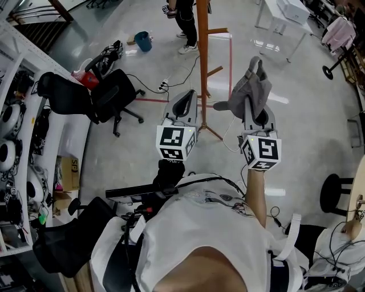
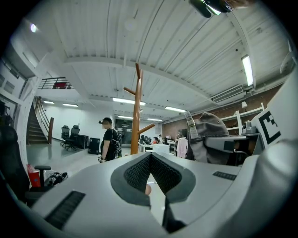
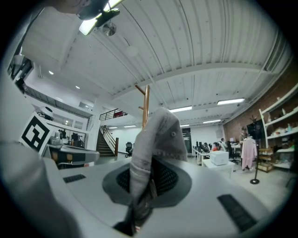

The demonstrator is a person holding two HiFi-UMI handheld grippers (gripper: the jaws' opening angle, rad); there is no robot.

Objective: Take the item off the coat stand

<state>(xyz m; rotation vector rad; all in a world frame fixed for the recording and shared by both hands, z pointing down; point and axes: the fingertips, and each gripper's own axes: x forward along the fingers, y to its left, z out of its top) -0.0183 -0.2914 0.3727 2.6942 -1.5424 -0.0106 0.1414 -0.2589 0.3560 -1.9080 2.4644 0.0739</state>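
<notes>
The right gripper [image 1: 255, 116] had its fingers clamped on a grey cap [image 1: 251, 85], held just beside the orange coat stand [image 1: 202, 57] and apart from it. The left gripper [image 1: 183, 106] had its fingers together, holding nothing. Underneath lay a pale, glossy floor [image 1: 302, 108]. A black office chair [image 1: 108, 94] stood to the left, and a white counter [image 1: 283, 17] stood farther off.

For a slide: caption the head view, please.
Right gripper holds a grey cap off the wooden coat stand; left gripper shut, empty.
</notes>
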